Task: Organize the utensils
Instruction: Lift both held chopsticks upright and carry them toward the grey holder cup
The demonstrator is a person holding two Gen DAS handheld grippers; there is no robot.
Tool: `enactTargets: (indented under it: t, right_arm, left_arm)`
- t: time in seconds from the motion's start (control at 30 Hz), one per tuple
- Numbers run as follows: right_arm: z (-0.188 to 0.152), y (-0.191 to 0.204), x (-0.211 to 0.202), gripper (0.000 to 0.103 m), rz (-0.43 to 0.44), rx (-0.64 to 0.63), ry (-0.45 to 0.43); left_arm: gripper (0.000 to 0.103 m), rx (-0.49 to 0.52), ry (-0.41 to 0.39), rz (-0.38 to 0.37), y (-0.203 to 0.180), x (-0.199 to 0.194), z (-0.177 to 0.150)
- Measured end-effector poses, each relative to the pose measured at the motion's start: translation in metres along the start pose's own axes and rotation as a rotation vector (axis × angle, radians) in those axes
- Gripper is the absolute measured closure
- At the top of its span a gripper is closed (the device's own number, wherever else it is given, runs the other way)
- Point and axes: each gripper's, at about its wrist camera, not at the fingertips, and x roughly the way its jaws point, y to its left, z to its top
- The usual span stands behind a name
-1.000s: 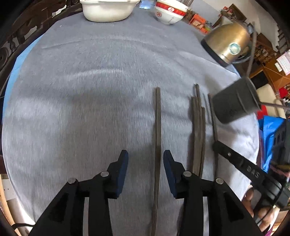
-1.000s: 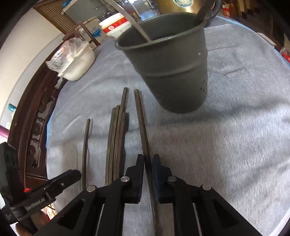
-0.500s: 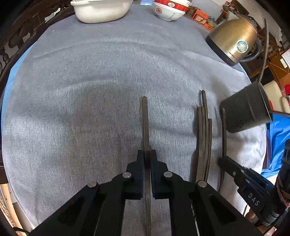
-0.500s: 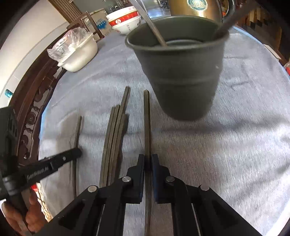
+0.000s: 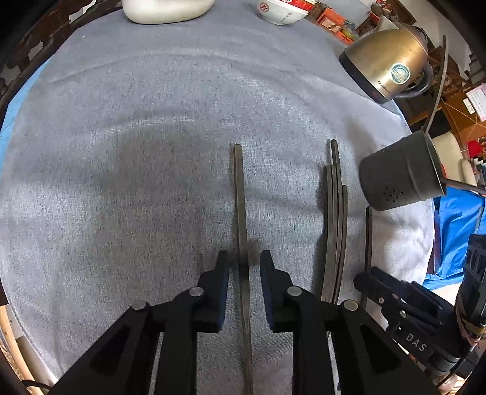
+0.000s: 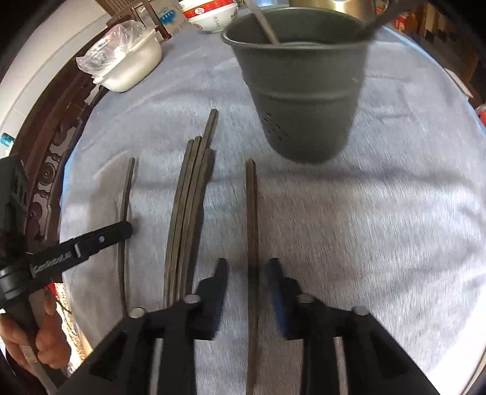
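A dark chopstick (image 5: 240, 197) lies on the grey cloth between the fingers of my left gripper (image 5: 244, 264). Its jaws are opening and the pads stand off the stick. In the right wrist view another dark chopstick (image 6: 251, 206) runs between the fingers of my right gripper (image 6: 247, 267), whose jaws are also opening, clear of the stick. A bundle of several chopsticks (image 5: 334, 218) (image 6: 188, 197) lies between the two singles. Just beyond the right stick stands the grey utensil cup (image 6: 303, 91) (image 5: 398, 176), with utensil handles sticking out.
A brass kettle (image 5: 385, 60) sits behind the cup. At the far edge are a red-and-white bowl (image 5: 279, 10) (image 6: 212, 15) and a white container (image 5: 164, 9) (image 6: 127, 63) with a plastic bag. A carved dark wood rim (image 6: 45, 170) borders the table. A hand (image 6: 36, 340) holds the left gripper.
The left gripper shut on its chopstick half a second ago and has now opened off it. The right gripper, shut on its chopstick in both earlier frames, has opened too. Both sticks lie straighter.
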Motion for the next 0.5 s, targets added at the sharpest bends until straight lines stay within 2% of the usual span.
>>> enactTargets:
  t: [0.13,0.2,0.23,0.27,0.3,0.43,0.5]
  right_arm:
    - [0.01,-0.005,0.001,0.066,-0.011,0.055,-0.072]
    - [0.014,-0.005,0.002,0.07,-0.019,0.056,-0.096]
    - [0.015,-0.003,0.003,0.08,-0.052,0.035,-0.103]
    - [0.016,-0.002,0.004,0.092,-0.077,0.019,-0.109]
    - [0.016,-0.002,0.004,0.094,-0.093,0.004,-0.117]
    - [0.014,-0.009,-0.003,0.097,-0.063,0.009,-0.144]
    - [0.01,-0.015,-0.015,0.097,-0.003,0.011,-0.173]
  left_arm:
    - [0.082,-0.018,-0.003,0.003,0.0,0.001,0.007]
    - [0.083,-0.019,-0.007,0.006,-0.001,0.002,0.01]
    - [0.086,-0.023,-0.012,0.011,-0.003,0.003,0.011]
    - [0.094,-0.029,-0.018,0.023,0.001,-0.001,0.007]
    - [0.096,-0.034,-0.022,0.028,0.003,0.0,0.008]
    - [0.097,-0.038,-0.052,0.04,0.004,-0.003,0.007]
    - [0.097,-0.039,-0.076,0.037,0.005,-0.012,0.003]
